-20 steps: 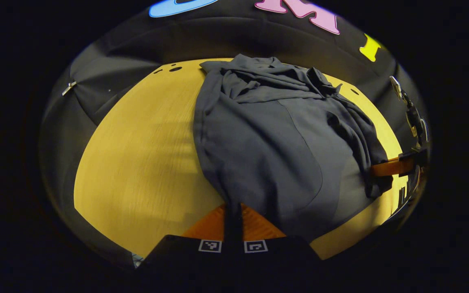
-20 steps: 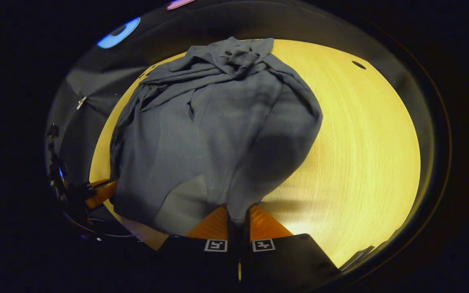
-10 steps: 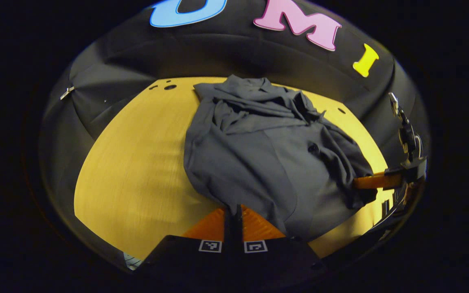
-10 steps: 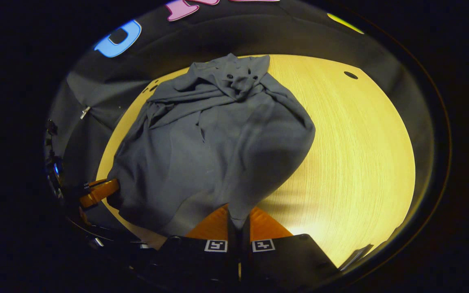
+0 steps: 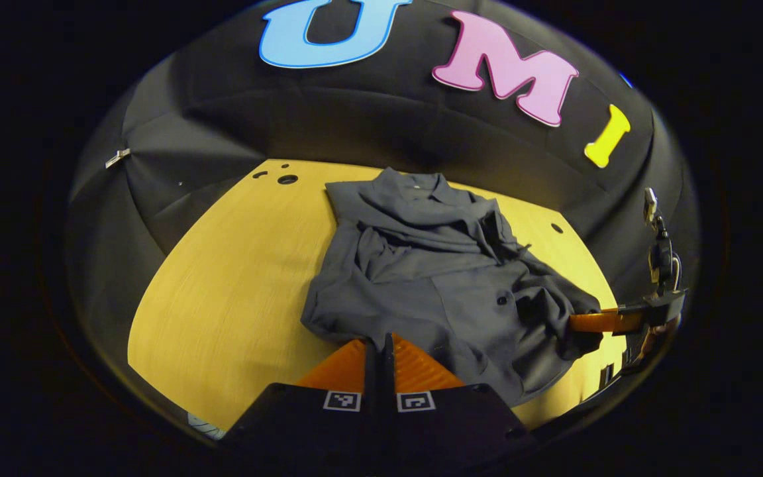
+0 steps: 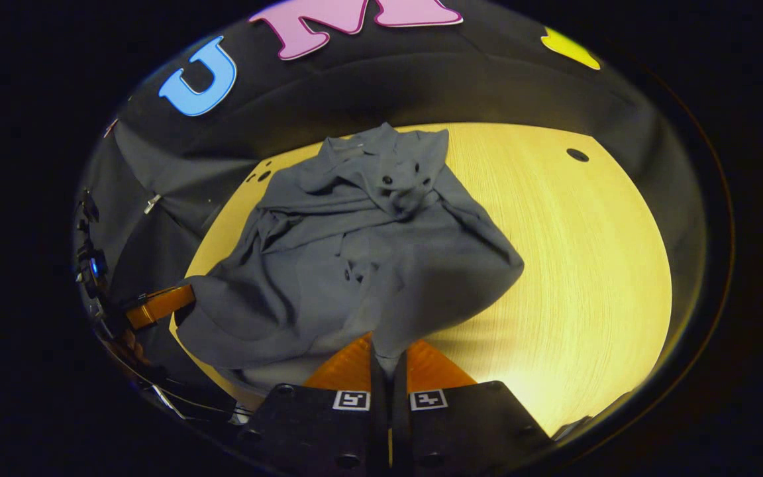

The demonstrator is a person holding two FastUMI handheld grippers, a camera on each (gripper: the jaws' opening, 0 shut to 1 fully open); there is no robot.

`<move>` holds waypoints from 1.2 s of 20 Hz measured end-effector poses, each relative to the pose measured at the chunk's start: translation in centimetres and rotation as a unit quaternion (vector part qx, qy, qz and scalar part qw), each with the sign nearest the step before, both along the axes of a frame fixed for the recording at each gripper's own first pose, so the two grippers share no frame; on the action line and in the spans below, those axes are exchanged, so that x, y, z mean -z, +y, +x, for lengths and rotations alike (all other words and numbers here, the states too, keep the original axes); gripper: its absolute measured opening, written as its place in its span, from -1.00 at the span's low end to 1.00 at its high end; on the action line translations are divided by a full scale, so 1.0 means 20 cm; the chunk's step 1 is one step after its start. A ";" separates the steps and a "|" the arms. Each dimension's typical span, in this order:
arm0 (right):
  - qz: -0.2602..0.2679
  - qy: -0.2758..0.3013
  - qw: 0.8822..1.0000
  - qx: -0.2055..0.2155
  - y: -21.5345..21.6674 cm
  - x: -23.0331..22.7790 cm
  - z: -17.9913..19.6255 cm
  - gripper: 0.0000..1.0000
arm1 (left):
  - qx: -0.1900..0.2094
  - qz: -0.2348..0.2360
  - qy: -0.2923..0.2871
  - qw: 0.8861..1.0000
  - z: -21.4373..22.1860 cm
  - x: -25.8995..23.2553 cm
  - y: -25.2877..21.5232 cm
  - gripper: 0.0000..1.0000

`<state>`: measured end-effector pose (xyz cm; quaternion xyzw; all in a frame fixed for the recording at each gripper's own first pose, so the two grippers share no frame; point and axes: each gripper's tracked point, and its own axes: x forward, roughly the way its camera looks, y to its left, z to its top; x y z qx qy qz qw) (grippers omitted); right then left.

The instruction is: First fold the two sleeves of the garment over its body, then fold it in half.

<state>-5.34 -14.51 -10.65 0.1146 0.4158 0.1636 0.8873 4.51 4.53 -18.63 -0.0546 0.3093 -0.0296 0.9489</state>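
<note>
I've got the grey garment [image 5: 434, 278] lying on the yellow surface [image 5: 222, 278], collar end toward the far wall, w/ the near hem bunched up at my tongs. Judging by the folds across the chest, both sleeves look already brought over the body, tho the cloth is rumpled there & I can't tell how neat they sit. So I'd say step 1 is done & the fold in half is what's in hand: near hem gripped at two corners, not yet carried to the collar. Left tongs [image 5: 379, 348]: closed down to a thin slit, hem corner pinched between the orange fingers [image 5: 338, 364]. Right tongs [image 6: 388, 348]: same, nearly no gap, a tuck of grey fabric caught between them. In the left gripper view the other tongs show at the far right, orange finger running into the cloth's edge; in the right gripper view the left one sits at the far left, touching the hem corner. Left to do, imo: lift both corners together, lay them on the shoulders, then let go & check the edges line up.
</note>
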 end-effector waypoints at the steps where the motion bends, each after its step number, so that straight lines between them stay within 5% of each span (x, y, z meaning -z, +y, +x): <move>1: 0.003 -0.008 1.000 0.003 -0.01 -0.03 0.04 -0.85 | -0.004 -0.001 -0.007 1.000 0.03 -0.02 0.01 -0.89; 14: 0.006 -0.066 0.998 0.008 0.05 -0.21 0.44 -0.86 | -0.027 -0.008 -0.066 0.997 0.41 -0.26 0.00 -0.89; 24: 0.017 -0.132 0.991 0.023 0.09 -0.45 0.92 -0.86 | -0.055 -0.048 -0.118 0.990 0.86 -0.44 0.13 -0.89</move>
